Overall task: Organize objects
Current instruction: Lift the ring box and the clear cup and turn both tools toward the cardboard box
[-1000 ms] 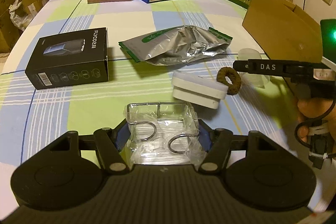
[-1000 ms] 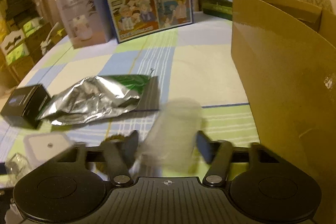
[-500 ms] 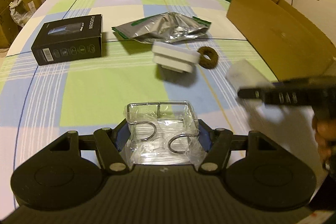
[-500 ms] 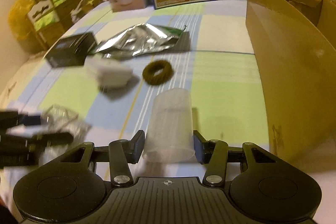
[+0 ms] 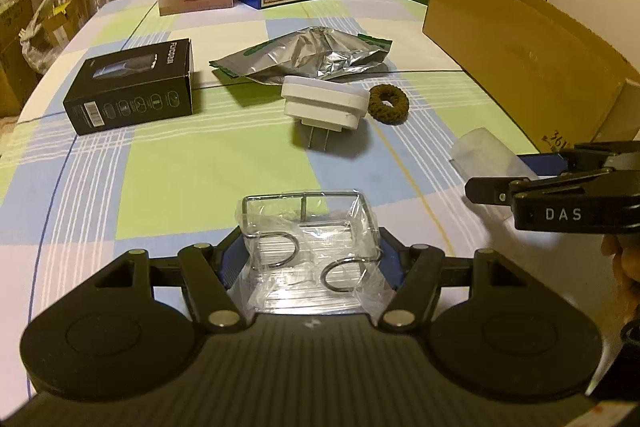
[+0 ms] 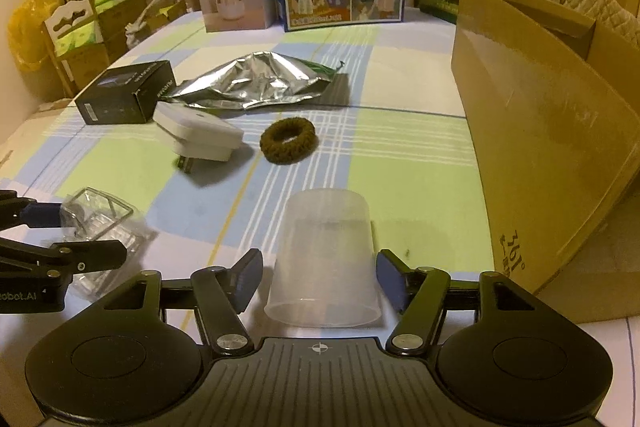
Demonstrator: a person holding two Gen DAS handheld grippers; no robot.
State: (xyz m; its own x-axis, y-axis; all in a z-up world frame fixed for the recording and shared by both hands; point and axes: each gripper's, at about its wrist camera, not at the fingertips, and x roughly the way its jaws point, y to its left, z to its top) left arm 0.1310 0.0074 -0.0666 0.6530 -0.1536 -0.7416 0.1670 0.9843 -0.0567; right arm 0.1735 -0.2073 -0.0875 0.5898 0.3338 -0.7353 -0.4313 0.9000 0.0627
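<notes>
Translucent cup (image 6: 324,259) lies between the right hand-held gripper (image 6: 318,281)'s spread fingers, seemingly untouched.

Between left tongs: clear wrap over silvery wire hooks (image 5: 308,251). Between right tongs: frosted translucent cup (image 6: 324,259). Ahead: white plug (image 5: 322,103), brown hair ring (image 6: 287,141), silver-green pouch (image 5: 308,55), black box (image 5: 132,87). Underneath: green-blue-white checked cloth (image 5: 180,167).

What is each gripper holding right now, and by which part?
The left gripper grips a plastic-wrapped wire rack by its two sides. The right gripper has a translucent cup between its fingers, apparently not clamped.
</notes>
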